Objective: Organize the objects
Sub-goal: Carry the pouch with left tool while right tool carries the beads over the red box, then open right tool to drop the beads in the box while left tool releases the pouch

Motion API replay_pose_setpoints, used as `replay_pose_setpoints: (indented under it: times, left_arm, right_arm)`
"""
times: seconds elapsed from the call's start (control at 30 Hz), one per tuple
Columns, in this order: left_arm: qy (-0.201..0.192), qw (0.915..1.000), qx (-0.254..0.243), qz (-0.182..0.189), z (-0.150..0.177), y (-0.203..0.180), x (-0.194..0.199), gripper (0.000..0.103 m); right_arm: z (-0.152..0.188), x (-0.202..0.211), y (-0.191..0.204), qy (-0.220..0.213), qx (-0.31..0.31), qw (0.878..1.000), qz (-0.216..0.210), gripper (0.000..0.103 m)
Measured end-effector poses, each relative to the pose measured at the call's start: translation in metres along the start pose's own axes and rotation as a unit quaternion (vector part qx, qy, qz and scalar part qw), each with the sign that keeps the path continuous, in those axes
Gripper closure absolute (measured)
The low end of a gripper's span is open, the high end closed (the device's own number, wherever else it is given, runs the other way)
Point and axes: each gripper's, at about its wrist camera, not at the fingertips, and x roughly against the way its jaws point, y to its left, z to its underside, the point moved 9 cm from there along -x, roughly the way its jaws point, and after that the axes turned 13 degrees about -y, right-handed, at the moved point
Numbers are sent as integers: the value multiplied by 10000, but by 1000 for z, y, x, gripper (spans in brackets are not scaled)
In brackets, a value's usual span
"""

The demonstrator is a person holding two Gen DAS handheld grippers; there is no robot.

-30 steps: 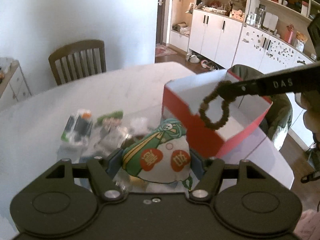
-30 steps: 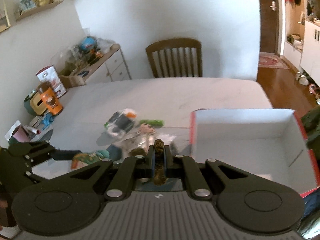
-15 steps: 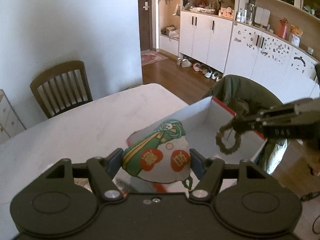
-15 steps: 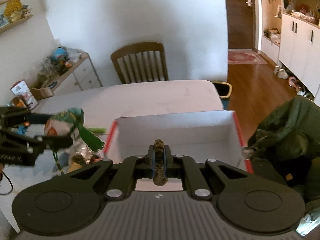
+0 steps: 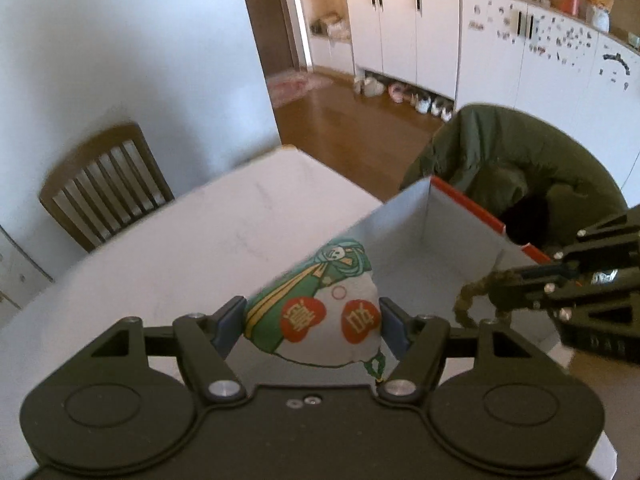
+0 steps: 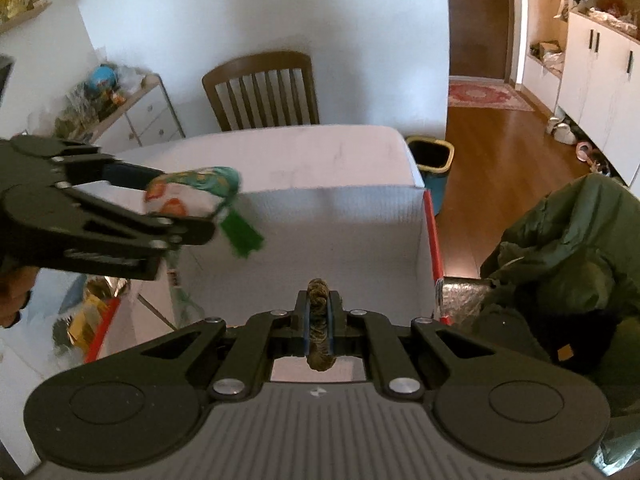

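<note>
My left gripper (image 5: 312, 316) is shut on a white and green cloth pouch (image 5: 320, 316) with red round marks and a green tassel (image 6: 242, 234). In the right wrist view that pouch (image 6: 188, 194) hangs over the left part of the open red box (image 6: 432, 236) with white inner walls. My right gripper (image 6: 318, 312) is shut on a brown bead bracelet (image 6: 318, 320) above the box's near side. In the left wrist view the bracelet (image 5: 466, 304) dangles from the right gripper (image 5: 500, 288) inside the box (image 5: 464, 200).
The white table (image 5: 200, 248) carries the box. A wooden chair (image 6: 262, 92) stands behind it. A green jacket (image 6: 568, 248) lies draped to the right of the box. Crinkled packets (image 6: 86, 316) lie left of the box. A bin (image 6: 432, 160) sits on the floor.
Both grippers have moved over the box with their loads. The pouch went from left of the box to above its left part; the bracelet hangs lower inside.
</note>
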Motion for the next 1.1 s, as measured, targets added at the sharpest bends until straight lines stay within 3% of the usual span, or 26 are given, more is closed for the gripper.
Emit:
replay_pose_setpoints:
  times: [0.27,0.57,0.87,1.1]
  left_arm:
    - [429,9990,-37,138,14,-22,-46,34]
    - [879,9956,-326,90,39,-35,-84,34]
    - [1254,9920,-72,85,57,-25,-98,34]
    - [1368,9905,131,98,64,-15,-97,30]
  right_arm:
    - [21,-24,11,340,448,9976,-398,95]
    - [46,-55,8,817,957,9918,-230,95]
    - [49,-60,10,878,1202,9886,-214,95]
    - [44,-57,3,794,1002,9913,-324,93]
